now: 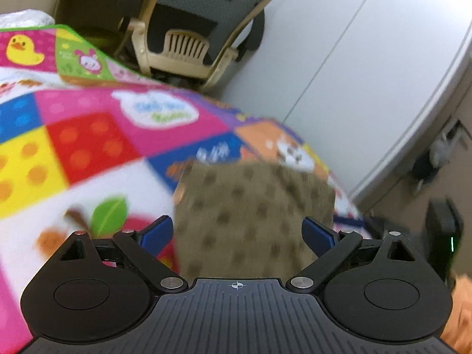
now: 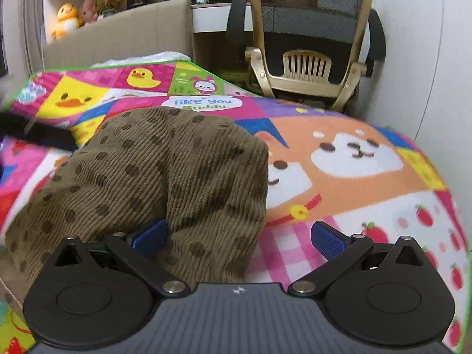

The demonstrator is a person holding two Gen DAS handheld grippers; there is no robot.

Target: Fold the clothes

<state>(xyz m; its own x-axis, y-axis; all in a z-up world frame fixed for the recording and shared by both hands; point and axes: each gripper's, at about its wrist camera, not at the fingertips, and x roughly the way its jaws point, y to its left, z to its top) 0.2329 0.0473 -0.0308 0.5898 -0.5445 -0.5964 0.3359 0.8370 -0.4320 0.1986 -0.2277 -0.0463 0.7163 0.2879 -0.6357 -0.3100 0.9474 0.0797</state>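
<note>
While the brown dotted corduroy garment (image 2: 165,177) lies bunched on the colourful blanket (image 2: 354,183) between both wide-open, empty tongs (image 1: 237,233) (image 2: 239,236), I'd say each should pinch an outer edge and draw it flat before folding.

Home bedroom, cartoon blanket (image 2: 354,177), mesh desk chair (image 2: 309,35), plush toys (image 2: 66,19) on shelf

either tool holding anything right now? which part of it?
Nothing is held. The left tool and the right tool both stand open over the brown dotted corduroy garment on the cartoon blanket; no fabric is pinched.
</note>
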